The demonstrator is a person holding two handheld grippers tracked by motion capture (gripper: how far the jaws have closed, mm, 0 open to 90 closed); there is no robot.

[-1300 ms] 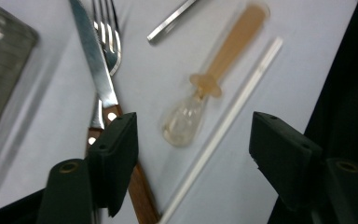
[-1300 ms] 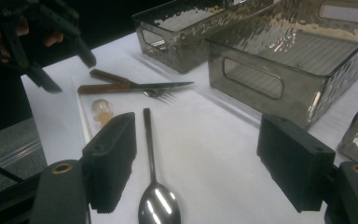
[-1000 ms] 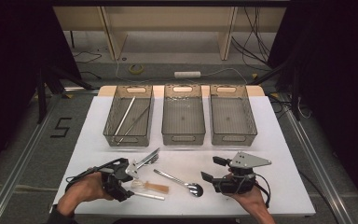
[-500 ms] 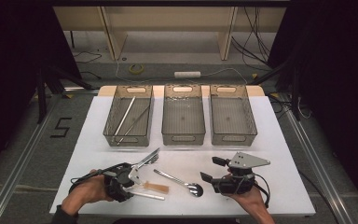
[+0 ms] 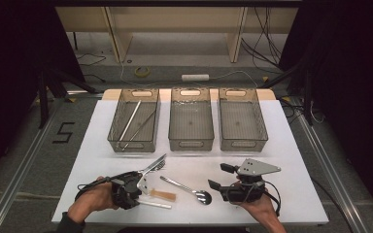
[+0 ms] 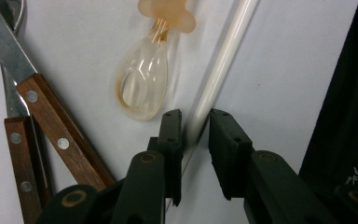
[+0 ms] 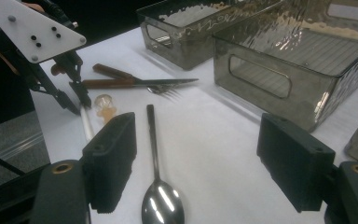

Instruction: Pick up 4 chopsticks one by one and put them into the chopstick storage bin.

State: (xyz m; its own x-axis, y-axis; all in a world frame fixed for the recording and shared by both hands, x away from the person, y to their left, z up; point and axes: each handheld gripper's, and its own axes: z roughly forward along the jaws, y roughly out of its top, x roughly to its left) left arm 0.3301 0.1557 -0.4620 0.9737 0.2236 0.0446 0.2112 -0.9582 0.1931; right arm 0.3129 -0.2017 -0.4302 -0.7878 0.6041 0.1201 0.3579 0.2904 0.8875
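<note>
white stick (image 6: 223,56) | left gripper (image 6: 196,126) fingers closing around it | right gripper (image 7: 200,158) fingers apart above metal spoon (image 7: 161,196)

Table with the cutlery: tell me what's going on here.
A person at a white table sorts cutlery, with tongs in each hand. The left tongs have just been closing around a white chopstick; it sits between the jaws with small gaps showing, so the grip isn't firm yet. The right tongs hover open above a metal spoon. A clear spoon, a knife and a fork lie nearby. The left bin of three holds two metal chopsticks.
</note>
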